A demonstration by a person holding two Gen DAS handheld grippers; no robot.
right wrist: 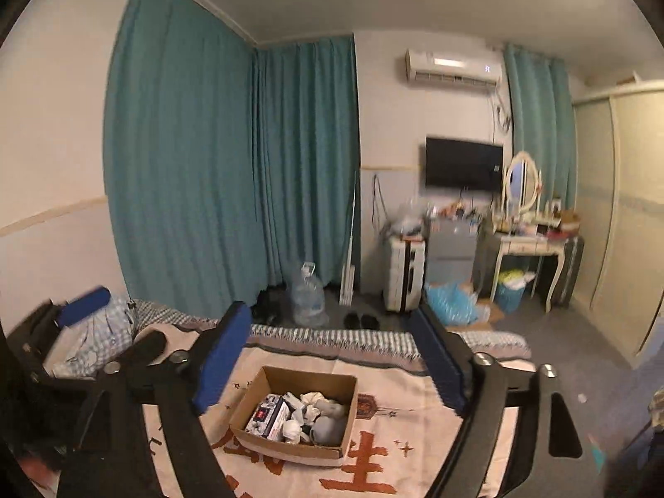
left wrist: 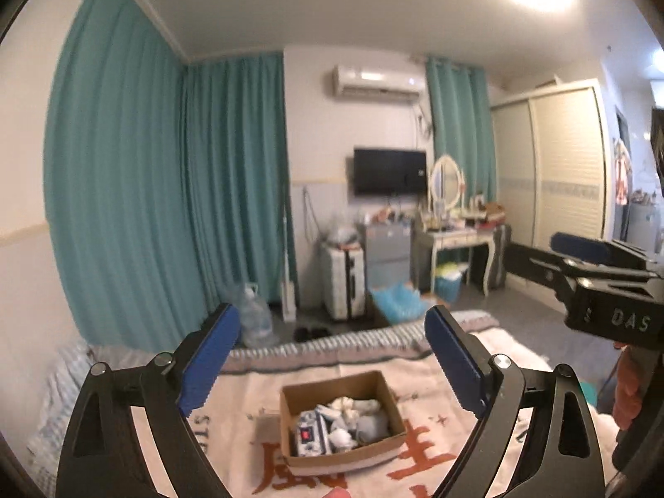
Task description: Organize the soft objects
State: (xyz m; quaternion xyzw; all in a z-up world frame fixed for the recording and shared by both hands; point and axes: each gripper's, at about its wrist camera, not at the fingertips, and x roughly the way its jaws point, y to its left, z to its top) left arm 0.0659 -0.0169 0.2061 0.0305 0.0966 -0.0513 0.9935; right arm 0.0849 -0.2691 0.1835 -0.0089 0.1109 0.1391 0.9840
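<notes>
Your left gripper (left wrist: 332, 357) hangs spread wide with nothing between its blue pads (left wrist: 209, 359), above the bed. Your right gripper (right wrist: 332, 357) is likewise released and empty. Below both, the cardboard box (right wrist: 295, 415) sits on the cream blanket (right wrist: 415, 435) with red characters, holding the soft objects (right wrist: 319, 413): white and grey bundles beside a small patterned pack. Teal curtains (right wrist: 186, 157) hang beyond.

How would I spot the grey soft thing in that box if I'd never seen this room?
Find the bed's cream blanket with big red characters. On it sits an open cardboard box. Inside, at the corner nearest the camera and farthest from the blue-and-white packet, lies a rounded grey bundle, the only plain grey piece beside crumpled white ones.
</notes>
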